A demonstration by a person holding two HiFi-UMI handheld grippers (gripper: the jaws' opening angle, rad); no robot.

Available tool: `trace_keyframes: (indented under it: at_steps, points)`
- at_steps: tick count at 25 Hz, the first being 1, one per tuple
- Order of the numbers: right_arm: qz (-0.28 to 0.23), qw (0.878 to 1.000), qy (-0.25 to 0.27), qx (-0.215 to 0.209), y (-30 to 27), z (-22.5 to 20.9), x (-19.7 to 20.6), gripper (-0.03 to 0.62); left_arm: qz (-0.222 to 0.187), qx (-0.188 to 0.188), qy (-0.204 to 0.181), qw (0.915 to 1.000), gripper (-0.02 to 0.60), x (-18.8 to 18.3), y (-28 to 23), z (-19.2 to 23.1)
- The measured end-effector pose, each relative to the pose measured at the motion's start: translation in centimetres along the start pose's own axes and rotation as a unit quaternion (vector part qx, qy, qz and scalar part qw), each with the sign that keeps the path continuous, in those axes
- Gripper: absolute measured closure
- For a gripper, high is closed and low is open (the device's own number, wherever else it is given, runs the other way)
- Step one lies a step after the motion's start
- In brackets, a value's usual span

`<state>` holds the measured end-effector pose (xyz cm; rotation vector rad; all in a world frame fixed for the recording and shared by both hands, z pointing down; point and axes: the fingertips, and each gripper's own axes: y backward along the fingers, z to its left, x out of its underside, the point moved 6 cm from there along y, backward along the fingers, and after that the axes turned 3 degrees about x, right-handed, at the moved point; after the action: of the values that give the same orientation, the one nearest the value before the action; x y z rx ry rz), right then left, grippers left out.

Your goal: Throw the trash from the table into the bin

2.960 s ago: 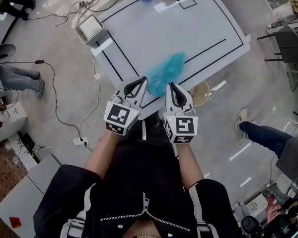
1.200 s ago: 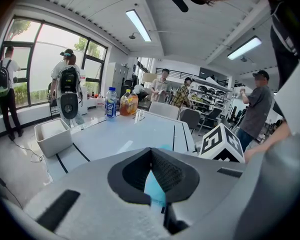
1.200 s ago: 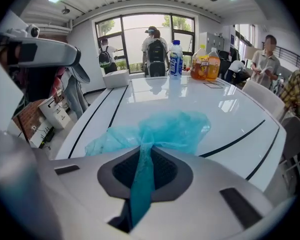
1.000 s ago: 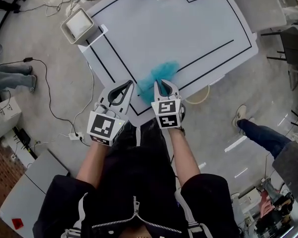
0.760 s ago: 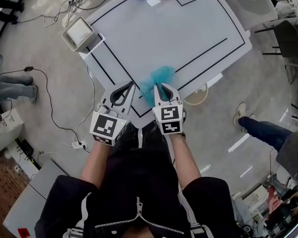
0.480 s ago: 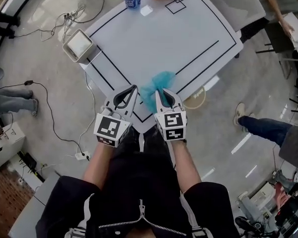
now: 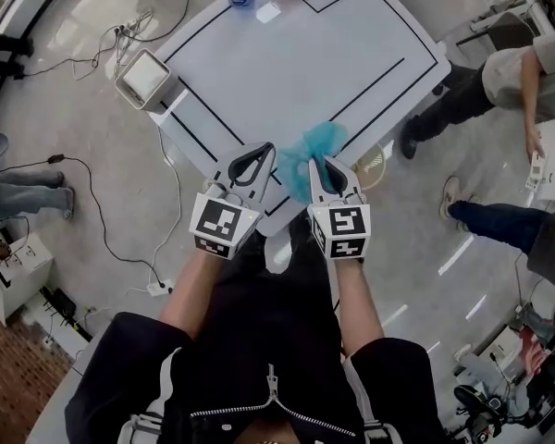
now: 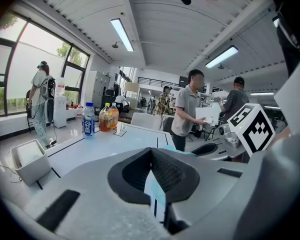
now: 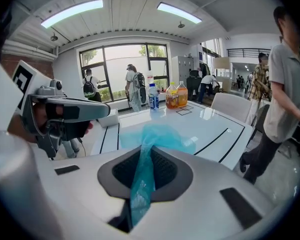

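We hold the teal plastic bag (image 7: 316, 143) clamped in the right gripper (image 7: 322, 163), over the near edge of the table (image 7: 287, 54). We judge it light, limp and slippery: pinch a bunched fold. The left gripper (image 7: 257, 152) is closed, empty

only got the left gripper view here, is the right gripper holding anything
observer: yes, the right gripper is shut on a teal plastic bag.
operator: how's the bag sitting in it
observer: a twisted strip runs back between the jaws, and the bulk billows out ahead of the tips.
operator: any bin on that side, i only see the white one
observer: the head view shows a round tan basket on the floor, half tucked under the table's right edge, just beyond that gripper.
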<state>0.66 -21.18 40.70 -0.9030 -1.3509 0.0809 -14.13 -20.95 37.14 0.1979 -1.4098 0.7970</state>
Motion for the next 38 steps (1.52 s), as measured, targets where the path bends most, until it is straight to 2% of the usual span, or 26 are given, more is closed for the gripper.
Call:
trace_keyframes:
  at_steps: [15, 27, 38]
  points:
    - [-0.019, 0.999, 0.019, -0.046, 5.0, -6.2, 0.8, 0.565, -0.007, -0.051, 0.017, 0.9985, 0.574, -0.3, -2.5, -7.8]
    - [-0.015, 0.994, 0.036, -0.107, 9.1, -13.2, 5.3, 0.565, -0.005, -0.135, 0.053, 0.9894, 0.574, 2.4, -4.9, -16.5]
    - [-0.027, 0.992, 0.032, -0.121, 12.3, -14.9, 7.9, 0.565, 0.004, -0.149, 0.059, 0.9871, 0.574, 3.9, -4.8, -21.4]
